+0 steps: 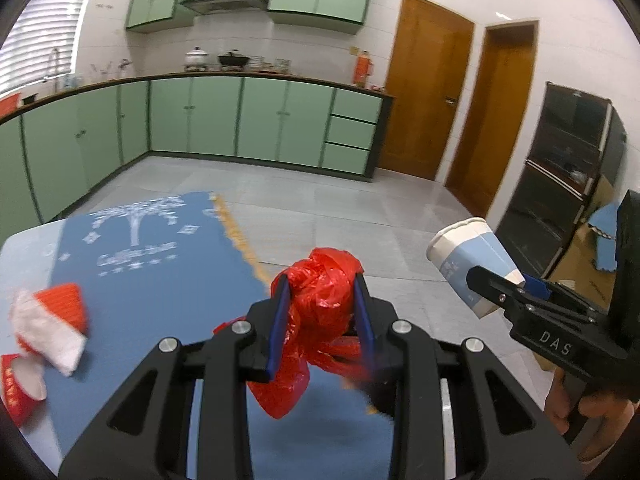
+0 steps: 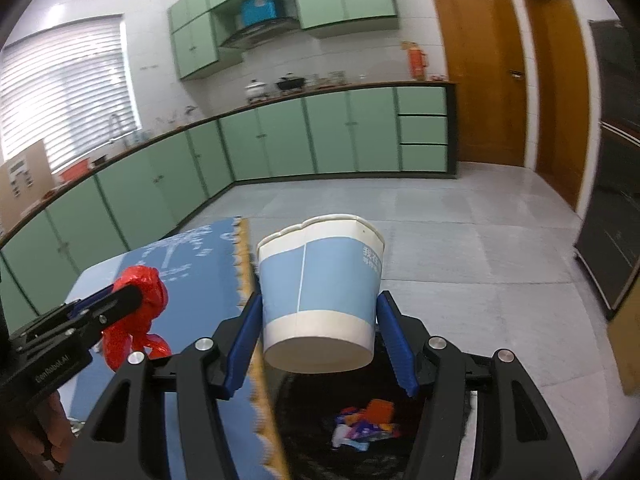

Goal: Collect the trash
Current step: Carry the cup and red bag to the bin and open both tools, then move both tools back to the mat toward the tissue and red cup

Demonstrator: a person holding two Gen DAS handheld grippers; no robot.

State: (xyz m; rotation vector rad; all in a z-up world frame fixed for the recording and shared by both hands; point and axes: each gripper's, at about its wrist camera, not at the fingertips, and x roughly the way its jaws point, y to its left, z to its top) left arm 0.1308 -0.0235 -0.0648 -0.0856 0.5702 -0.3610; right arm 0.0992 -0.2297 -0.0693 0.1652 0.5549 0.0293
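Above the bin [image 2: 304, 436], my right claw [image 2: 320, 322] pinched a light, crushable paper cup [image 2: 320, 292] low; left claw [image 1: 322, 316] squeezed a soft red bag [image 1: 316, 300].

Your left tongs [image 1: 322, 312] are matte black with cut-out arms, silver screw heads and blue finger pads [image 1: 280, 322]. Your right tongs [image 2: 320, 332] match them, with white "DAS" lettering on the side and bare fingers on the handle.

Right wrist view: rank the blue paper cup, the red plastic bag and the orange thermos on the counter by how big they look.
1. Blue paper cup, held in the right gripper close to the camera, so nearness inflates it.
2. Red plastic bag, held in the left gripper.
3. Orange thermos, tiny because it stands far off.
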